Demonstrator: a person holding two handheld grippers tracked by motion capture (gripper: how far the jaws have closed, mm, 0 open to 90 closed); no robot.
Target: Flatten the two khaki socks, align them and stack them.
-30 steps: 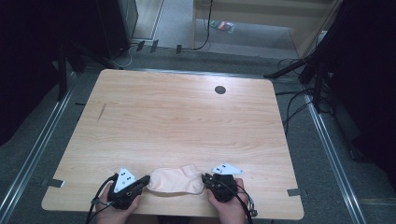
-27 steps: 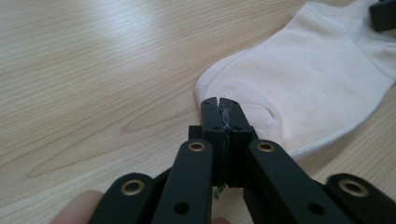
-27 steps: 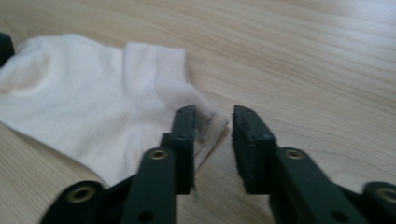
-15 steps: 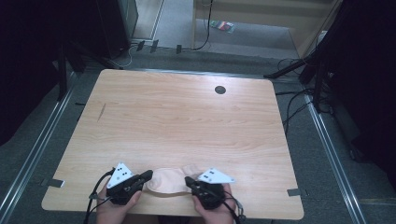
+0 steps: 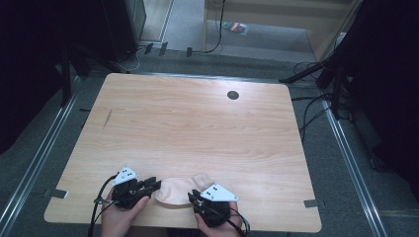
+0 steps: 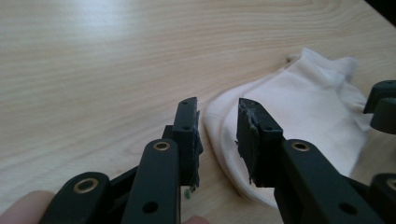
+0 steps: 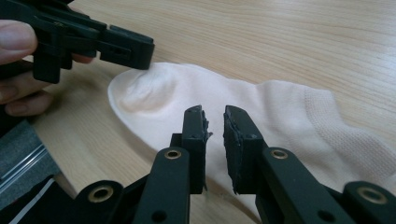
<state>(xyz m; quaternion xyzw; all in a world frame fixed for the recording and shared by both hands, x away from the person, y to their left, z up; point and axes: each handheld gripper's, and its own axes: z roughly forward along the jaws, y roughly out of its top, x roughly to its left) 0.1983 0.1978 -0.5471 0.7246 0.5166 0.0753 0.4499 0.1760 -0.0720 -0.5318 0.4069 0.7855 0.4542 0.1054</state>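
Pale cream fabric sock [image 5: 179, 190] lies flat on the light wood-grain tabletop [image 5: 197, 128], close to the near edge, between the two hands. The rounded end points toward the left tool [image 5: 154, 184]; the ribbed, textured end [image 7: 345, 140] lies toward the right side.

Left tool: black two-jaw tool in the person's left hand [image 5: 118, 219], grey three-cornered plate on top, cable trailing off toward the near edge. Jaws have just been opening and now stand apart with a clear gap. In the left gripper view [image 6: 217, 126] the rounded edge of the sock shows through that gap, just past the tips; the pads do not press on it. Released, nothing gripped. The right gripper view has its jaw tips [image 7: 126, 46] hovering right at the rounded end of the sock, which bulges up slightly there; can't tell whether they touch the cloth.

Right tool [image 5: 191, 198]: black, same build, in the person's right hand [image 5: 217, 227], sitting at the sock's near right edge. Jaws have just been opening too, but the gap is narrow. In the right gripper view [image 7: 215, 119] the tips sit over the middle of the sock with a slim gap between the worn pads and no cloth pinched in it. Released as well.

Sock sits free on the tabletop. A small dark round hole [image 5: 232, 95] sits far across the tabletop, well apart from everything.
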